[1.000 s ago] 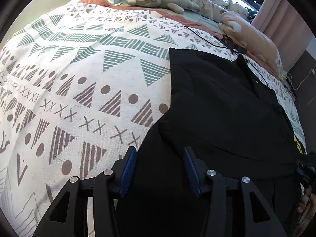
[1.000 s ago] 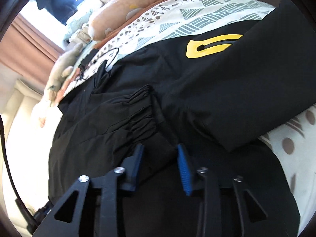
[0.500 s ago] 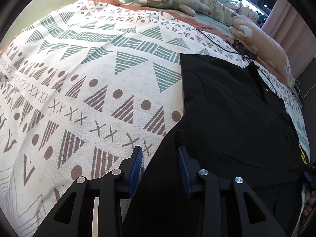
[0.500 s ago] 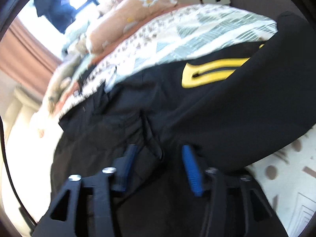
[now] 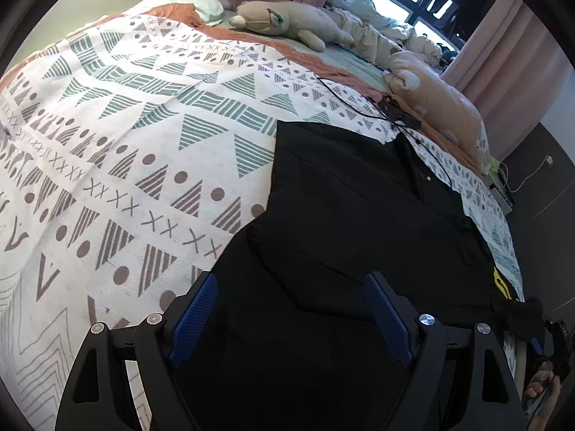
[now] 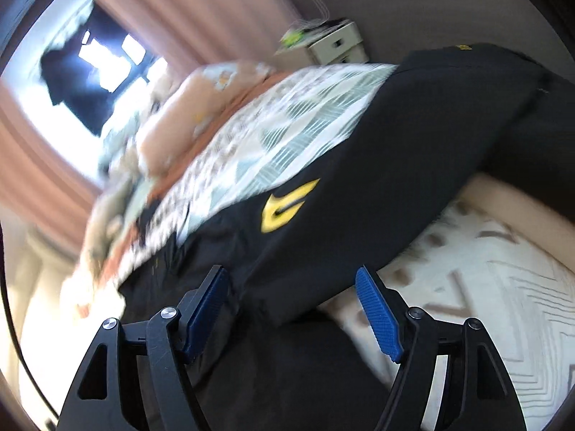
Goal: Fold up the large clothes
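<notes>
Black jacket [image 5: 352, 222] lies spread on the patterned bedspread [image 5: 118, 136], filling the lower right of the left wrist view. Left gripper [image 5: 293, 318], low in the frame, has just been opening; its jaws stand wide above the cloth, gripping nothing. Right gripper [image 6: 294, 310] has likewise just been opening, wide and empty, over the jacket's edge below the yellow logo [image 6: 285, 206] in a blurred view.

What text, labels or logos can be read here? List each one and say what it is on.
No readable words or numbers in either view.
Yellow emblem on the black garment: a graphic shape, no letters legible; only its edge shows in the left wrist view.
Small yellow tag near the garment's far edge: too small and blurred to read.
</notes>
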{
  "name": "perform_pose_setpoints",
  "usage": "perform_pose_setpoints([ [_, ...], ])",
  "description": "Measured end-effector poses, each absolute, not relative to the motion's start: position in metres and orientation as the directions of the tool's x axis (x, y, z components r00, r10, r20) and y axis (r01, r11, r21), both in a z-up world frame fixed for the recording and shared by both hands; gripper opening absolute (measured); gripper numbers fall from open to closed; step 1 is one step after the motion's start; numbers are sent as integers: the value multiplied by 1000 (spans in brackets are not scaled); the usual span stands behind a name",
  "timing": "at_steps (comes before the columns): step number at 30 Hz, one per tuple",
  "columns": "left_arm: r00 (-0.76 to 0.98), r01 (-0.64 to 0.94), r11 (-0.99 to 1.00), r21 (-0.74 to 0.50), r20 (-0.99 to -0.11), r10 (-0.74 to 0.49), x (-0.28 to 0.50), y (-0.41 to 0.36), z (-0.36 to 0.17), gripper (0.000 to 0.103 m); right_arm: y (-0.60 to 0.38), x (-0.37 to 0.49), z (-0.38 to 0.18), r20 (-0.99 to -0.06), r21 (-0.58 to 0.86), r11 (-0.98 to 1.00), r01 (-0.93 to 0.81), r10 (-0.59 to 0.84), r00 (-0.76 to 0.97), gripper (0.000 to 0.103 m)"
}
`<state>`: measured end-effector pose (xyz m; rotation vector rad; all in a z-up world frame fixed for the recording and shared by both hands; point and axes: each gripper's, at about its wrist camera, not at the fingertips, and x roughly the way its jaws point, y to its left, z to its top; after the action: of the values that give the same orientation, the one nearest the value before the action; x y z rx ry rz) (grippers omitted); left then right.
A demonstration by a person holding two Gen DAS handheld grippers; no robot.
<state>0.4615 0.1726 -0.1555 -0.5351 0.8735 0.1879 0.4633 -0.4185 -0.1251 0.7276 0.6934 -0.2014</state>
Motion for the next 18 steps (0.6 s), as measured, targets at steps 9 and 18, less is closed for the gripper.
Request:
perform_pose_setpoints([
  [9,669,-306,878,-368,-739,-77,450,138,-134,84,-479,442,-139,-603,622,630,465,8,797,65],
  [18,629,-304,906,-294,-776,-41,459,129,-150,84,-498,457,-164,-597,646,602,469,14,802,56],
])
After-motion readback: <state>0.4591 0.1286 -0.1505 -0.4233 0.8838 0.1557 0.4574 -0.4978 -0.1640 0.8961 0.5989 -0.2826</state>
